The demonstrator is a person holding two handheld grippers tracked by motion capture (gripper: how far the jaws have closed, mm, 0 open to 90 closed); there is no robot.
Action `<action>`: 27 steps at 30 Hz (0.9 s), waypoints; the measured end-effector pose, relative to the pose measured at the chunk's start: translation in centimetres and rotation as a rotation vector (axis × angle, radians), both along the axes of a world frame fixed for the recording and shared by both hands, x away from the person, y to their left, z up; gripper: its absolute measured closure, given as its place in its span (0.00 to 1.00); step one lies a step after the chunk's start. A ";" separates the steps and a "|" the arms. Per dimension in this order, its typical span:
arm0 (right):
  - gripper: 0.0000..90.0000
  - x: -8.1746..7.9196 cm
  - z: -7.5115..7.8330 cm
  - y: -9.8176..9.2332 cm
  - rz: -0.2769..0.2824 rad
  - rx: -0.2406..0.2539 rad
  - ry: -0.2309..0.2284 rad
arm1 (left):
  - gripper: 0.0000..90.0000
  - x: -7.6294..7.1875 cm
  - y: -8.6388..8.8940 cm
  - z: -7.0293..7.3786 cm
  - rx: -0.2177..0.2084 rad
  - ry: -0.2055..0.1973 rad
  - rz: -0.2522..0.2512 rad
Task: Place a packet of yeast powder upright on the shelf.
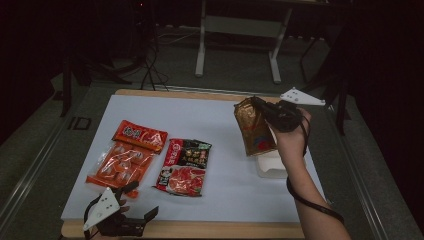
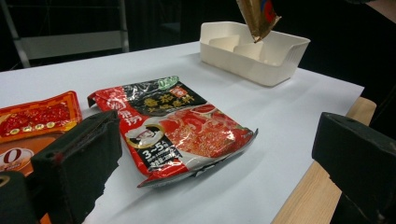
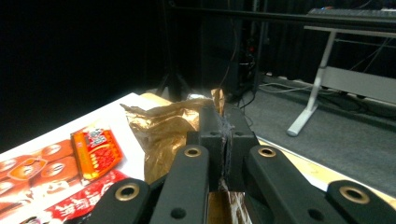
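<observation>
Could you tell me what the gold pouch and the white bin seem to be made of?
The gold pouch, pinched in the right claw, looks like metallised foil or film: it is shiny, creased and crumpled, with glints along the folds. The white bin looks like matte moulded plastic: thin even walls, rounded corners and inner dividers. It could be another moulded material; the pictures leave that open.

Our grippers (image 1: 122, 200) have black jaws with brass-ringed screws, grey three-cornered plates (image 1: 301, 97) and black cables (image 1: 312, 202).
</observation>
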State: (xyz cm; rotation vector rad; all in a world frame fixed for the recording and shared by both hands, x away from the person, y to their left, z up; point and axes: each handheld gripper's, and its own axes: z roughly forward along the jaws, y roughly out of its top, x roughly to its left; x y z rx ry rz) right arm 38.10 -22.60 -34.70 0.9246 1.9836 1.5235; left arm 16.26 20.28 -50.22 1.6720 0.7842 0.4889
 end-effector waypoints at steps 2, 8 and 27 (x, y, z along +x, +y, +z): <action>0.99 0.2 0.1 -0.2 -0.011 0.005 -0.006 | 0.03 0.0 0.0 0.0 -0.001 0.001 0.003; 0.99 1.0 0.4 -1.2 -0.056 0.009 -0.027 | 0.03 -0.2 0.2 0.0 0.002 0.000 0.007; 0.99 4.4 0.2 -5.3 -0.197 0.046 -0.055 | 0.03 -0.6 0.4 -0.2 0.000 0.011 0.016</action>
